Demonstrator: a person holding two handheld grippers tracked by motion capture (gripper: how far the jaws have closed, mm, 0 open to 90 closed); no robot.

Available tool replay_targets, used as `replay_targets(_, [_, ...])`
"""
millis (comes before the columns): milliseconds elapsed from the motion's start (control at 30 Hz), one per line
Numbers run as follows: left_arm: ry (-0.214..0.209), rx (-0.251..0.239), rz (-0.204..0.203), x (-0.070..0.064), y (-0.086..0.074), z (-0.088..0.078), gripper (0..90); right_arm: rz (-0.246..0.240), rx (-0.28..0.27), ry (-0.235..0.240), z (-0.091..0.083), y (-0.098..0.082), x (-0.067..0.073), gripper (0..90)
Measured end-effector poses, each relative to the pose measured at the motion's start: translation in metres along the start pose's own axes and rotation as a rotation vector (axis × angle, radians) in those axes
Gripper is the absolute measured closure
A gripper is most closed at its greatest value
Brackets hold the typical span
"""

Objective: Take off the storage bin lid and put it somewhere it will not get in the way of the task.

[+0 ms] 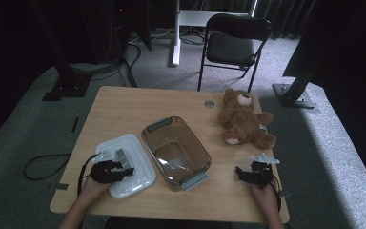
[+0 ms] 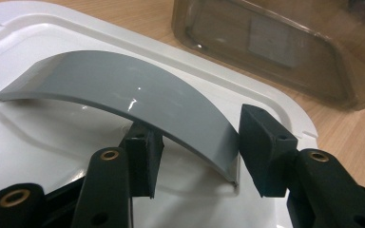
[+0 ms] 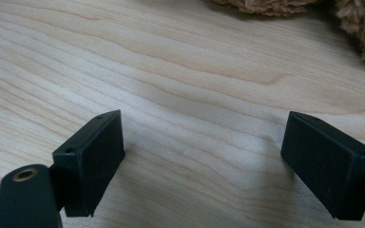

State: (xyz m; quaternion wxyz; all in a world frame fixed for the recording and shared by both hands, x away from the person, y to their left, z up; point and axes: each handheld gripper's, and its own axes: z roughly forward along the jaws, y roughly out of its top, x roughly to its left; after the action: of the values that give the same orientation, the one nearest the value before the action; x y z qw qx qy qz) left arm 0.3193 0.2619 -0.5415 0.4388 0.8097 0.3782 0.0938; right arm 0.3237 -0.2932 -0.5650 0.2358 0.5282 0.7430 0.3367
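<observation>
Left gripper point(image 1: 124, 169) is sitting lower left over the white lid point(image 1: 138, 183), jaws apart, straddling the lid's grey handle point(image 2: 123, 90) without pressing it. Container point(image 1: 175, 151) center. Right gripper point(image 1: 240, 172) is resting lower right, jaws wide apart over the table point(image 1: 124, 109).

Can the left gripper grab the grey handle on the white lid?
Probably yes. The left gripper already has its jaws on either side of the grey handle on the white lid, with nothing in between.

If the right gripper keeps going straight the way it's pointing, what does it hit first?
Probably the teddy bear: ahead of the open right gripper lies bare table, then the bear's fur at the far edge, though depth is hard to judge.
</observation>
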Motion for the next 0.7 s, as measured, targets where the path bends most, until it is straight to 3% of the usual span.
replay_targets(267, [0.008, 0.009, 0.003, 0.002, -0.001, 0.004, 35.8, 0.000, 0.000, 0.000, 0.000, 0.000, 0.000, 13.4])
replay_targets(600, [0.089, -0.003, -0.012, 0.001, -0.001, -0.011, 23.0, 0.002, 0.000, -0.001, 0.000, 0.000, -0.001, 13.3])
replay_targets(700, [0.091, -0.010, -0.011, 0.000, -0.001, -0.015, 19.8, 0.022, -0.002, -0.012, -0.002, -0.001, -0.004, 13.4])
